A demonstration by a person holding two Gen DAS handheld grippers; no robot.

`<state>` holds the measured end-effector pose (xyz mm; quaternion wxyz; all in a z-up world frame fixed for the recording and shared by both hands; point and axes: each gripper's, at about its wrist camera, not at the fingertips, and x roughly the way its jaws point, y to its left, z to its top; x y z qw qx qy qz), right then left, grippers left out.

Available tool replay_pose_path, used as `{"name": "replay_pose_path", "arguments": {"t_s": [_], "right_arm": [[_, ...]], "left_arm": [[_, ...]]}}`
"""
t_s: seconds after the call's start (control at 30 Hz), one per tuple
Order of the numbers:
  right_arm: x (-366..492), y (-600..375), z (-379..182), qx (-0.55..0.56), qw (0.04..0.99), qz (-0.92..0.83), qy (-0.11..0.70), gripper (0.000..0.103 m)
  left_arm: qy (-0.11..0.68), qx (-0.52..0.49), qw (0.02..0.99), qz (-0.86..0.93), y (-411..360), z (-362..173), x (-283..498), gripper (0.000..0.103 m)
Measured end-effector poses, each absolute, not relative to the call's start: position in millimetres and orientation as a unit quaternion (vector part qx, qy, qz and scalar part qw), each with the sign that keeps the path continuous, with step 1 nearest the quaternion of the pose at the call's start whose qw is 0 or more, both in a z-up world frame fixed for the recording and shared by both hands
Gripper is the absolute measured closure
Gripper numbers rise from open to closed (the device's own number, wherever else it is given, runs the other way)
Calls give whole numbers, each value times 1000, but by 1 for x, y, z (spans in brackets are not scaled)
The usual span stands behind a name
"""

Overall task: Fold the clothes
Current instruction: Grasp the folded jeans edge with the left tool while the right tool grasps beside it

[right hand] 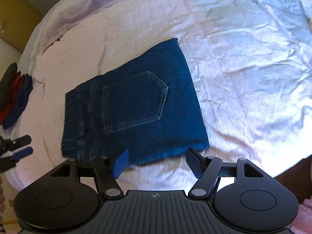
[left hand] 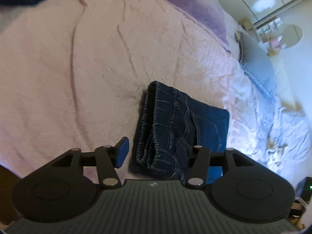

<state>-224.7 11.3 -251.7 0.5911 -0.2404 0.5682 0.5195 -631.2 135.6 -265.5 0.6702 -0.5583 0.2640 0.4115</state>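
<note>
A pair of dark blue jeans (right hand: pixel 136 101) lies folded into a thick rectangle on the pink bedspread (right hand: pixel 234 68), back pocket up. My right gripper (right hand: pixel 157 159) is open just above the near hem, its blue pads (right hand: pixel 120 162) on either side of that edge without touching it. In the left wrist view the jeans (left hand: pixel 181 124) show their stacked folded side. My left gripper (left hand: pixel 153 148) hovers open over that end, one finger (left hand: pixel 122 152) above the bedspread (left hand: pixel 78 78), the other over the denim. The left gripper (right hand: pixel 25 146) also shows at the left edge of the right wrist view.
A pile of red and dark blue clothes (right hand: pixel 15 101) sits at the bed's left edge. A purple blanket (left hand: pixel 195 5) lies at the head of the bed, with a grey-blue pillow (left hand: pixel 259 72) to the right. A round mirror (left hand: pixel 292 36) hangs beyond the bed.
</note>
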Motion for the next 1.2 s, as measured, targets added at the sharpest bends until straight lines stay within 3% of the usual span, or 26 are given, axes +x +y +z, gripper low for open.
{"name": "replay_pose_path", "arguments": {"t_s": [0.27,0.53,0.77,0.93,1.2], "right_arm": [[-183,35,-302,-193,579,539,580,30],[-145,36,-336,-164,572,554,582,24],[-116,42,-354,-113,552,565,602,24],[-101,54,-368,-83,521,583,618,24],[-83,76,-398,-34,451,624,638,24]], "left_arm": [[206,-620,682,328,161,-342,-617,44],[223,-618,684,316,171,-382,-610,41],[207,-638,680,297,181,-401,-599,38],[208,-640,678,296,186,-404,-596,44],[201,-644,677,294,189,-410,-596,44]]}}
